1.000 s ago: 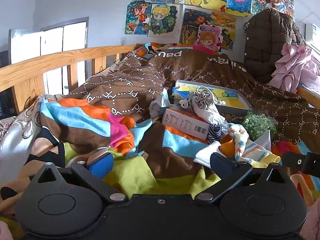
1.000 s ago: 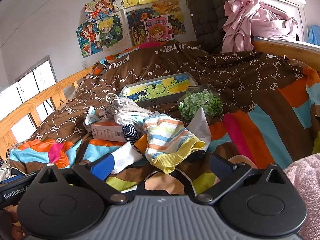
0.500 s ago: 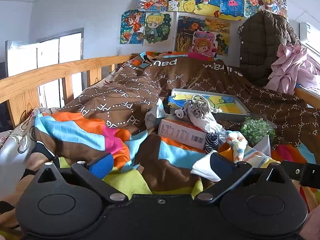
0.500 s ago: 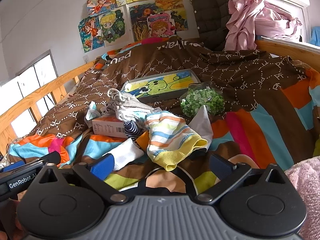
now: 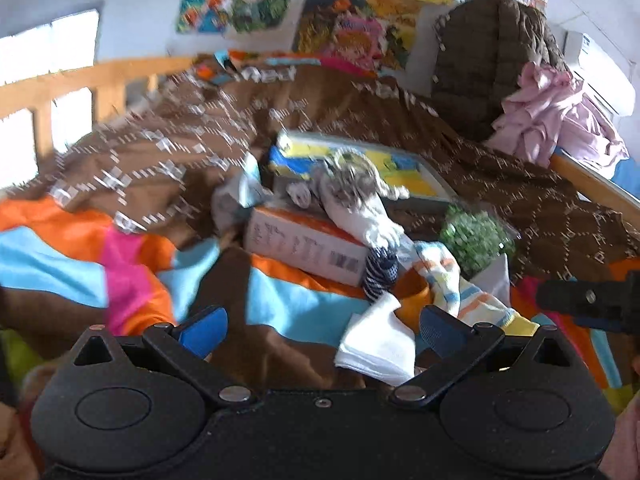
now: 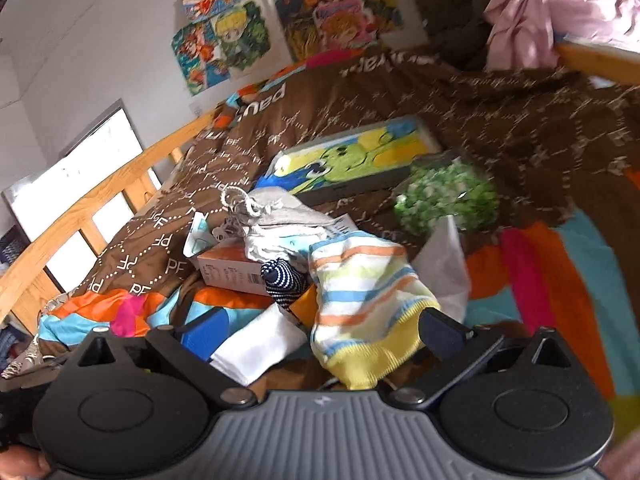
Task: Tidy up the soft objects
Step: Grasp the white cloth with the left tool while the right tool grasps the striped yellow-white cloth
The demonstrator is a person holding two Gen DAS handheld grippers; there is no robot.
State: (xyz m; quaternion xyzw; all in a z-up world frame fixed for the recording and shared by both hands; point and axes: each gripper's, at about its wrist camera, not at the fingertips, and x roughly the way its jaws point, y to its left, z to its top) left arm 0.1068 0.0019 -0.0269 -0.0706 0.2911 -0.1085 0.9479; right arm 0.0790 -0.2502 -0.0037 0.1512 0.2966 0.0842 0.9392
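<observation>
A patterned quilt (image 6: 520,128) covers the wooden-railed bed (image 6: 100,196), strewn with socks (image 6: 360,288).

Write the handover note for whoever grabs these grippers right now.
Left hand-held gripper: open, empty, low over the bedspread, white sock by its right finger.
Right hand-held gripper: open, empty, jaws either side of the striped sock and the white sock, neither gripped.
The pile sits mid-bed: grey drawstring bag draped on the orange box, navy striped sock beside it, green bag behind.
Done: nothing sorted.
Left: everything; the striped sock looks the easiest first pick.
</observation>
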